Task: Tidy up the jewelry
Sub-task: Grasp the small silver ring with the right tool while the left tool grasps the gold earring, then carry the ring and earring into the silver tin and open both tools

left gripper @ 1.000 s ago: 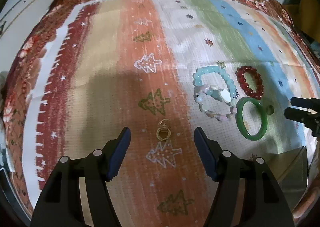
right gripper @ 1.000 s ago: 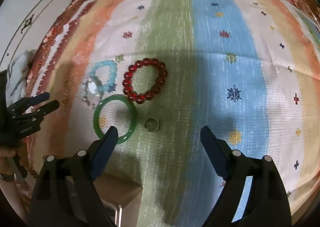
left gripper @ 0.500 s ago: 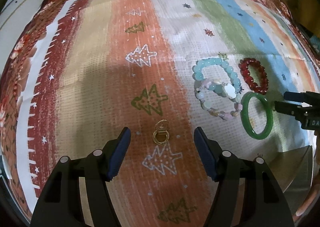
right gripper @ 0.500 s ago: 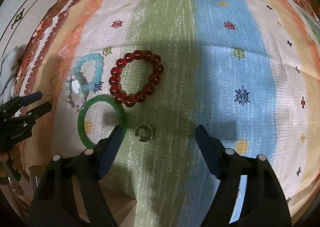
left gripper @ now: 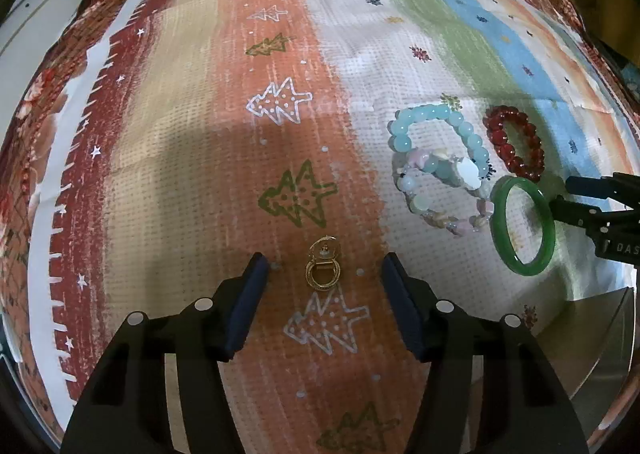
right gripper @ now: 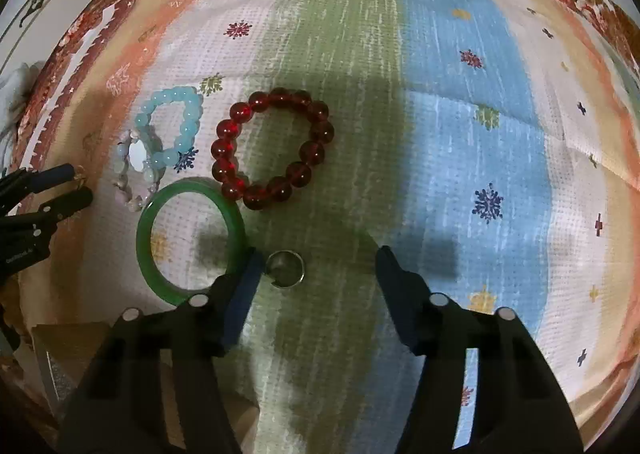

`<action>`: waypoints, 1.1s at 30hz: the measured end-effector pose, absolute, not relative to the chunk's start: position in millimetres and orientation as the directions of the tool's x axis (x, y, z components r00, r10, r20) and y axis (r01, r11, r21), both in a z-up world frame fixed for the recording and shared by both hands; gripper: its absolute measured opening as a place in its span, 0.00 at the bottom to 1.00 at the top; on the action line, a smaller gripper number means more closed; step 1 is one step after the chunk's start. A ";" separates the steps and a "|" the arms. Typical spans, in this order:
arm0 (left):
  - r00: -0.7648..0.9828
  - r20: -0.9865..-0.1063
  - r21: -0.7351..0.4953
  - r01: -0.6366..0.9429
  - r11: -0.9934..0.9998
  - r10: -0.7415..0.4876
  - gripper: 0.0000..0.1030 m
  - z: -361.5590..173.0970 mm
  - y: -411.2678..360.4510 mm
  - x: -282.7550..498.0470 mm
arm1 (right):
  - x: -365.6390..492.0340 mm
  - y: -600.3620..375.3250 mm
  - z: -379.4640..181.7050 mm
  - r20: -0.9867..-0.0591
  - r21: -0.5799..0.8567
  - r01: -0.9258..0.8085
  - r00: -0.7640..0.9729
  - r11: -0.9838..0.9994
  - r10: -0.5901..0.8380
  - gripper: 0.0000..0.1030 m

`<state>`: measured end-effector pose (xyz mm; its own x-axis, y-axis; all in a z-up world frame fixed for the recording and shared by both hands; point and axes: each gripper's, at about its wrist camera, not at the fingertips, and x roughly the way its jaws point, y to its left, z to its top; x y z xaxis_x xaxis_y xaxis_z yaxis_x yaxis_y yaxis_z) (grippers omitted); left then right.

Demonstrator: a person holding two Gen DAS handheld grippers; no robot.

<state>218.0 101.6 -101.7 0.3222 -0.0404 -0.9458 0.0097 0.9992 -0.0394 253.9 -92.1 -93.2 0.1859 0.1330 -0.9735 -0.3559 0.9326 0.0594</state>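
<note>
Two pairs of tongs hang spread over the desk, each of ours lined up on one small piece. Our left tongs [left gripper: 322, 274] bracket the gold earring [left gripper: 323, 267] lying flat on the orange stripe of the cloth [left gripper: 192, 158], pads either side, pinching nothing. Our right tongs [right gripper: 316, 272] are equally wide, straddling the open silver ring [right gripper: 285, 269], which sits just beside the left pad and near the green bangle [right gripper: 190, 240]. The red bead bracelet [right gripper: 274, 144], blue bead bracelet [right gripper: 172, 128] and pale stone bracelet [right gripper: 134, 170] lie clustered beyond. We judge that both tools are held low and angled forward so that closing would catch these thin pieces.
</note>
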 end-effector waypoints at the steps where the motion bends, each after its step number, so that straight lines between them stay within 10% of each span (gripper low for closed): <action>1: 0.322 -0.946 -0.037 0.012 0.999 -0.039 0.55 -102.4 101.3 218.7 | 254.2 -92.6 -93.3 -0.974 0.058 -0.355 0.187 0.933 0.132 0.52; 9: 0.314 -0.948 -0.045 0.020 0.999 -0.049 0.15 -103.7 99.3 219.1 | 252.7 -96.0 -90.8 -0.975 0.078 -0.365 0.168 0.928 0.148 0.23; 33: 0.467 -0.863 -0.183 0.064 0.981 -0.191 0.15 -37.3 76.1 172.9 | 225.8 -104.4 -26.1 -0.910 0.164 -0.367 0.301 0.916 0.284 0.21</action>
